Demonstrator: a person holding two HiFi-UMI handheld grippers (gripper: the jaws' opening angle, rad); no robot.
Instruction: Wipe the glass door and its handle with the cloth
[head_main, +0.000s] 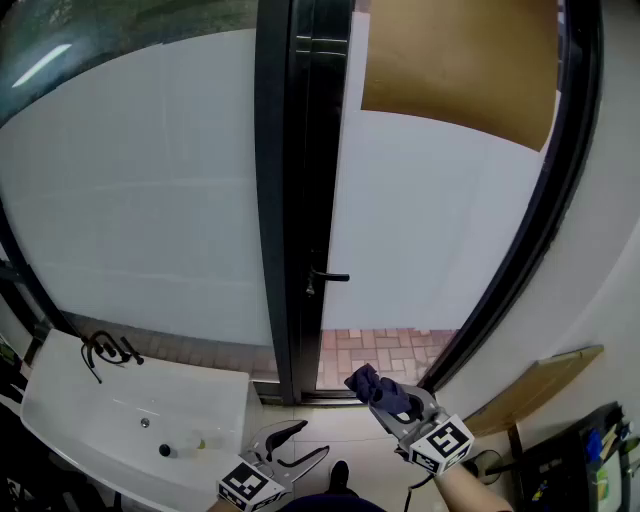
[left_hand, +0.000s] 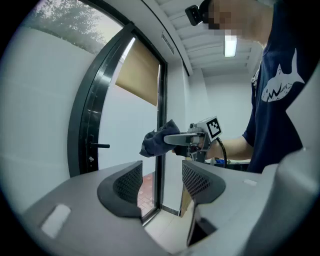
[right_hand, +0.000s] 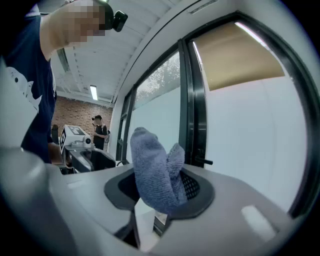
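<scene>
Well below the door handle (head_main: 328, 277), right gripper (head_main: 380, 390) jaws clamp a blue cloth (head_main: 362, 379); left gripper (head_main: 308, 440) jaws stand apart.

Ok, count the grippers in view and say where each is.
2. The left gripper is bottom centre, right of the white sink, fingers apart and empty. The right gripper is further forward, shut on the blue cloth.

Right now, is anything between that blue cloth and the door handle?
Nothing: in the head view, only open air separates the cloth, held by the right gripper, from the door handle.
</scene>
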